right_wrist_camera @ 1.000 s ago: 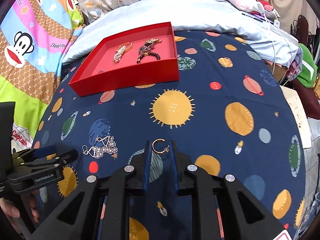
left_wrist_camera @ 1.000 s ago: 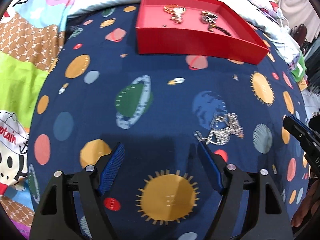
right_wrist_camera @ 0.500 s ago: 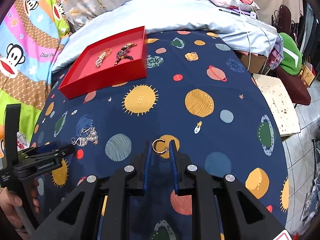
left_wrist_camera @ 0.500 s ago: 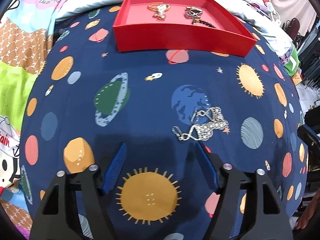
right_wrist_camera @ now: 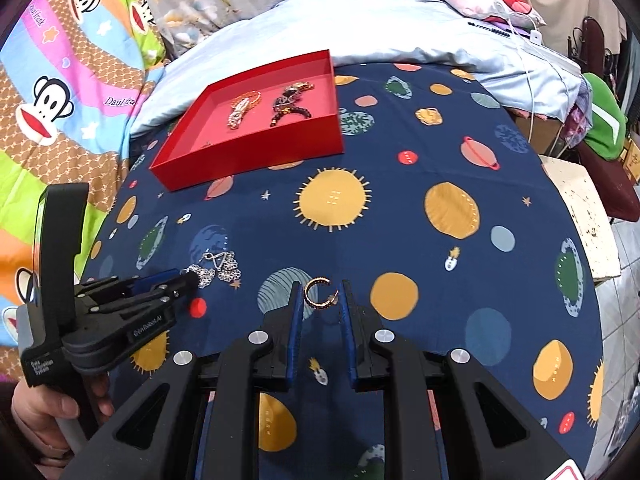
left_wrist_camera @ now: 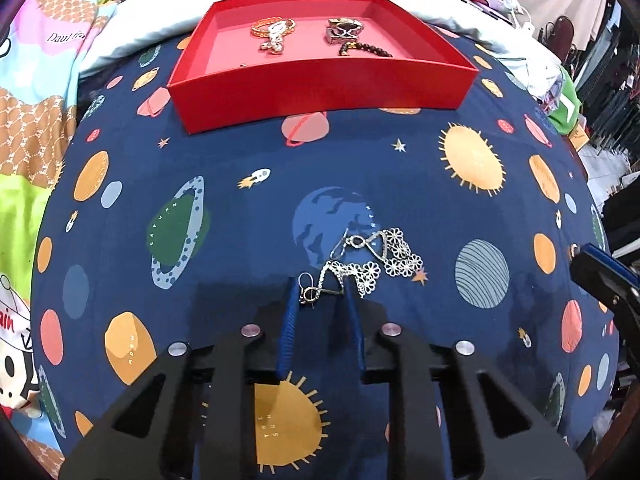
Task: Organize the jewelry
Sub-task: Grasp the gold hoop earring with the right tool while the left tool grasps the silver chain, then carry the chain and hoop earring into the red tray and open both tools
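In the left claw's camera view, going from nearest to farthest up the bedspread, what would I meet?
Left claw, its jaws just closing around the silver flower earrings' hook end → silver flower earrings → red tray with a gold bangle and a dark bead bracelet inside → pale blue quilt.
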Demonstrator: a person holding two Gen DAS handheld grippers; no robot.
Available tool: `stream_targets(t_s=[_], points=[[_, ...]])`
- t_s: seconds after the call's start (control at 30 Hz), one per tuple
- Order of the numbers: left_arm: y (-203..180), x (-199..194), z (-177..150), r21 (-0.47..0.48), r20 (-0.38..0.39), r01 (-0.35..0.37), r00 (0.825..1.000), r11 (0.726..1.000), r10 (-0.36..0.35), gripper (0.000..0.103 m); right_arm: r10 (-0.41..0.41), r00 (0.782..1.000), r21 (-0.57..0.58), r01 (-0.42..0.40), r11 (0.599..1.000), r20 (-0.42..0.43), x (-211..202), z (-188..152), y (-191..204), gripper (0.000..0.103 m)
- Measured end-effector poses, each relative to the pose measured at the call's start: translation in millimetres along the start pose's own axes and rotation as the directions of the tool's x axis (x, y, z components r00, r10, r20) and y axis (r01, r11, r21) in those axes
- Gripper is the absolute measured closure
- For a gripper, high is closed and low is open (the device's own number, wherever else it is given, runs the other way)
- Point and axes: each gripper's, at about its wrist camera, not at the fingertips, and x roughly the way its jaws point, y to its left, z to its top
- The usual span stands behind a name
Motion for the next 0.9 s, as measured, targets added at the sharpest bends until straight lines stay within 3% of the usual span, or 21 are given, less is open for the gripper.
stream_targets(t_s=[0.33,0.9], points=[[5.0,-10.9,-2.6,-0.014,-0.001,0.019,1.000,1.000,-0.019,0.082,0.031,0.999,-0.028,-0.031,0.999,0.005,3.9,6.4,15.4,0.087],[39.7,-70.9,31.1,-0.084,0.150,0.006,0.989,0.996,0.007,0.082,0.081,0.996,-0.054,-0.078,0.995,0.048,1.5,33.5,30.2,0.087]])
